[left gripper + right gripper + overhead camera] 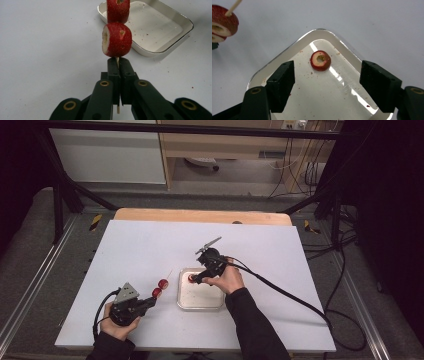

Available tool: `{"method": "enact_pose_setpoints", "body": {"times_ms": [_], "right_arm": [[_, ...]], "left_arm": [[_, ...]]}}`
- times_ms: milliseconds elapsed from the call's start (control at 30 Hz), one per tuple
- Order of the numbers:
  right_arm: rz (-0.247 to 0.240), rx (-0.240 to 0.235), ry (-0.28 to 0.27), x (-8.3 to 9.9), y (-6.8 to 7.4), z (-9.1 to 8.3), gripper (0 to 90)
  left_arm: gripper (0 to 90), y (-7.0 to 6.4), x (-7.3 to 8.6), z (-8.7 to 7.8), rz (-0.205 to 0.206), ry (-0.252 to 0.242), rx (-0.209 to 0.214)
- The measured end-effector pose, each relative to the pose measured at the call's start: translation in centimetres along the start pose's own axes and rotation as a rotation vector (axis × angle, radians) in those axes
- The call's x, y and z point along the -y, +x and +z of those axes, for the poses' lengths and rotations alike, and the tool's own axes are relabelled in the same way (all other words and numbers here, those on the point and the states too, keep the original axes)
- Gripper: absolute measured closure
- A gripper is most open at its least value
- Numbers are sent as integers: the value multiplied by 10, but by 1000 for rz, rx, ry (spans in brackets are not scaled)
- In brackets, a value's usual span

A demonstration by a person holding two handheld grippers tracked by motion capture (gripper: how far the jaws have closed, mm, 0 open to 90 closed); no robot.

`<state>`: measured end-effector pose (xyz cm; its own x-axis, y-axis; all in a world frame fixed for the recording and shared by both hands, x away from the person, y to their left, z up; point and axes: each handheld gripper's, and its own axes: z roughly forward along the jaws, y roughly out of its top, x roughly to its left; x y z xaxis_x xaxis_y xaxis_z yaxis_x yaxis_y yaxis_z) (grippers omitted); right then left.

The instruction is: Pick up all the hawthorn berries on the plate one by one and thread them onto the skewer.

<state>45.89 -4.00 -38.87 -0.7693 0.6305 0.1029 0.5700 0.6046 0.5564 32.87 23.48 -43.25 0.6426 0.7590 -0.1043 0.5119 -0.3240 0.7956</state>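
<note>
My left gripper is shut on a thin wooden skewer that carries two cored red fruits, held over the white table at the front left. A third cored red fruit lies in the far left corner of a shallow metal tray. My right gripper hangs open just above the tray, its jaws wide apart on either side of that fruit. The skewered fruits show at the top left of the right gripper view.
The white table top lies on a wooden table. Black cables trail from the grippers to the right and the front left. A black frame and floor rails surround the table.
</note>
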Motion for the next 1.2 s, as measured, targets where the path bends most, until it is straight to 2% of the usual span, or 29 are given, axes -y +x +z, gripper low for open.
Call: {"method": "enact_pose_setpoints", "body": {"times_ms": [300, 500, 600, 800, 867, 967, 1200], "right_arm": [[-66, -32, 123, -23, -1, 28, 417], [-74, -40, 188, -29, -3, 39, 463], [-61, -43, 210, -30, -3, 43, 498], [-59, -63, 225, -30, -6, 47, 555], [-39, -66, 234, -30, -6, 47, 574], [-38, -75, 229, -30, -6, 48, 612], [-31, -73, 231, -30, -6, 49, 619]], "left_arm": [[883, 1, 0, 0, 6, 9, 5], [882, 1, 0, 1, 9, 16, 7], [882, 1, 0, 1, 9, 17, 7], [883, 0, -1, 3, 10, 24, 10], [883, 0, -1, 3, 8, 24, 10], [882, 0, -1, 3, 10, 25, 10], [883, 0, -1, 3, 12, 29, 9]]}}
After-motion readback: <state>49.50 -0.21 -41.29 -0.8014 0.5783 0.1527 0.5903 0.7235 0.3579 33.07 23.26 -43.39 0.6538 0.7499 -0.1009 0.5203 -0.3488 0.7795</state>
